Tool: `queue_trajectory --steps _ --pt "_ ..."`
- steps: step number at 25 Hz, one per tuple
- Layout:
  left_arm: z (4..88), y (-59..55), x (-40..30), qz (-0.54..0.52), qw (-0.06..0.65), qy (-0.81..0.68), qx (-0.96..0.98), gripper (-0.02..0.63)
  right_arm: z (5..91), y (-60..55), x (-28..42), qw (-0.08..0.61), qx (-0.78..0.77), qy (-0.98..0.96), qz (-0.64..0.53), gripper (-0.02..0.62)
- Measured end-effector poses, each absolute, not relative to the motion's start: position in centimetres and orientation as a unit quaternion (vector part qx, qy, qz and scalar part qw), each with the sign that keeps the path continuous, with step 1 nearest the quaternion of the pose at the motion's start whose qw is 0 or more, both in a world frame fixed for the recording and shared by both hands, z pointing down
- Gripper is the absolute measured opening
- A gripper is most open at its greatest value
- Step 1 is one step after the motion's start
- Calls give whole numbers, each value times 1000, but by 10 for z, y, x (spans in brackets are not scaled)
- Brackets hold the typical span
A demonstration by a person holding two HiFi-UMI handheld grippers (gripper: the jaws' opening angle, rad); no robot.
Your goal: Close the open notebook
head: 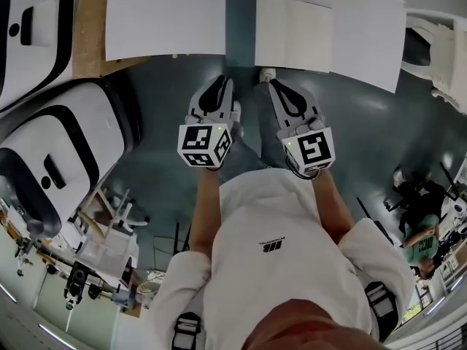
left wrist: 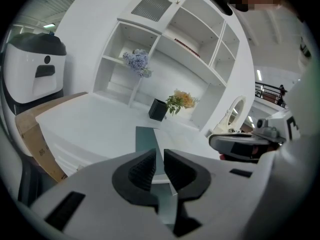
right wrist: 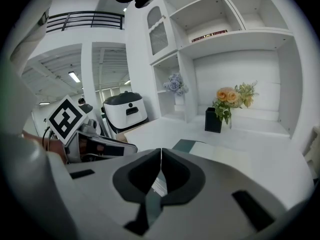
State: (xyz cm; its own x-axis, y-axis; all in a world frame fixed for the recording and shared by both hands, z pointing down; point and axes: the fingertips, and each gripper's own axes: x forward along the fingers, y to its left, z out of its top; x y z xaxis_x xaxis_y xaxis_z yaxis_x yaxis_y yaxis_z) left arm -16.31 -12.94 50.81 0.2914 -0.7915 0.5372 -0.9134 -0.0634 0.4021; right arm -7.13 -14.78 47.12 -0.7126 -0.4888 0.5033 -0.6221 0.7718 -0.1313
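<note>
Open notebook (head: 292, 31) on table (head: 160, 20) (left tool (head: 221, 84) slightly parted, right tool (head: 277, 86) closed)

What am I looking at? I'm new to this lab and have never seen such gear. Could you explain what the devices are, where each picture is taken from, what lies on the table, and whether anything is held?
No robot here: a person holds a two-jaw gripper in each hand, each carrying a marker cube and a camera. The head view looks steeply down from the person's head: the left gripper and right gripper are short of the white table. The other two pictures look along each gripper's own jaws. On the table lies the open notebook, white pages up, teal cover spread aside; behind it stands a dark vase of flowers before white shelves. Nothing is held: the left jaws stand slightly apart, the right jaws are together.
</note>
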Motion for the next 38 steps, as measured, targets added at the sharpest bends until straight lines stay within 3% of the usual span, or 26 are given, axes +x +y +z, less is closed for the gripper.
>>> queue_trajectory --steps 38 --pt "624 -145 -166 66 440 -570 691 0 558 -145 -90 253 272 -906 202 -3"
